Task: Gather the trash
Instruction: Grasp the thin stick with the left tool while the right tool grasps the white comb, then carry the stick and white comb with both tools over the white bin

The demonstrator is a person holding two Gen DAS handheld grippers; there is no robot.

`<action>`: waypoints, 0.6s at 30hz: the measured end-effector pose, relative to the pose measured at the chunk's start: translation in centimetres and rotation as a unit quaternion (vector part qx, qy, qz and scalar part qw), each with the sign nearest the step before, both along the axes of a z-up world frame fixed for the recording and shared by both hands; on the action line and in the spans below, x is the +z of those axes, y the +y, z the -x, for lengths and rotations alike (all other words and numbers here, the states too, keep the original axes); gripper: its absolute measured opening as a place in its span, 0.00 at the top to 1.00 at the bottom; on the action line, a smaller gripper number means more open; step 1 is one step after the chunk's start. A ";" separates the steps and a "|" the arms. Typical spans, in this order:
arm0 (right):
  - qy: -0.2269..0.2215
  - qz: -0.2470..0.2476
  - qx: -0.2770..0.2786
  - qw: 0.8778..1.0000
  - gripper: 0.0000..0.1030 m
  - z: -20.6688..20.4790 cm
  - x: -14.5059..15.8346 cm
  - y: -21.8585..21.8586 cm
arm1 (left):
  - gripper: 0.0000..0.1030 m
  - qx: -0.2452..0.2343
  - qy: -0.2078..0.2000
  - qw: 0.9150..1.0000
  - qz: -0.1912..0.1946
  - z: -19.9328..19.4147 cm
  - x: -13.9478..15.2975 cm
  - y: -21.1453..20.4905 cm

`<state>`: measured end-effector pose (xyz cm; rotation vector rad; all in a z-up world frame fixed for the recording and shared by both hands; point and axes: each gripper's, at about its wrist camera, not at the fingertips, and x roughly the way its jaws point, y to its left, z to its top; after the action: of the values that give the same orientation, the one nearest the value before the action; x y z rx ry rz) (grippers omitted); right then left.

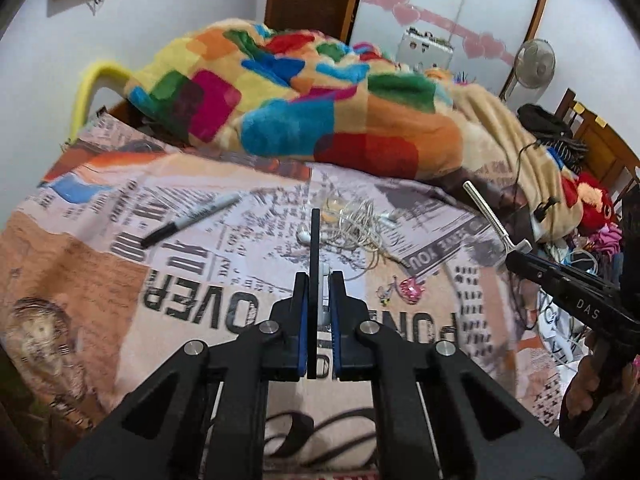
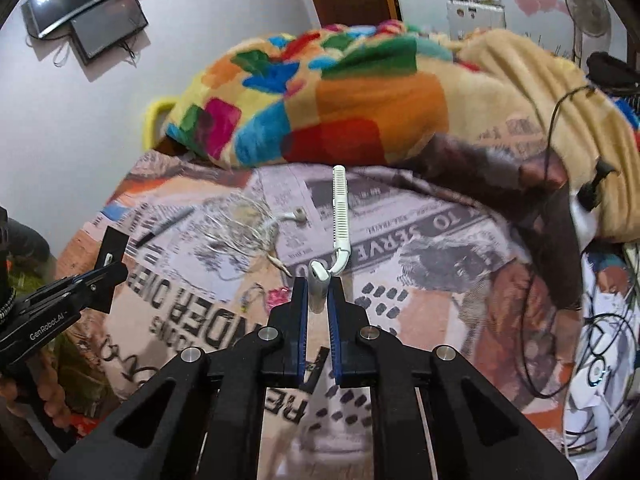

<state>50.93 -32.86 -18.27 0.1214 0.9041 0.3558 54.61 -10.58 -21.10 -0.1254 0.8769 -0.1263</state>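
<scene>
"GenRobot.AI" is read on the left gripper (image 2: 108, 276) body, "DAS" on the right gripper (image 1: 516, 254) body. On the newspaper-print bedsheet (image 1: 440, 300), "OVER" and "TO SERVE" are legible, upside down.

A flat black card (image 1: 315, 280) is gripped edge-on by the left gripper, with a small white piece beside it between the pads; what that piece is cannot be told. The right gripper is clenched on a white razor (image 2: 341, 208), handle pointing far and up.

On the bed, just far of the left gripper, a tangle of white earphones (image 1: 360, 226) is seen; a black marker (image 1: 188, 220) lies to the far left, a pink keychain (image 1: 410, 290) near right. Both held items are lifted clear of the sheet.

Far room is blocked by a heaped colourful blanket (image 1: 288, 100); black cables (image 2: 552, 184) and clutter crowd the right edge. Open sheet is left at near left.
</scene>
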 end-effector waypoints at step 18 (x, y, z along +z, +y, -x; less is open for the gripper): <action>-0.116 -0.037 0.091 0.988 0.91 10.5 13.2 5.2 | 0.92 0.085 -0.098 0.991 -0.029 14.9 14.3 4.7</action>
<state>40.40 -27.68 -5.08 0.0646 0.6737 0.5621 39.74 -5.88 -6.80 -0.1302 0.6693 0.0457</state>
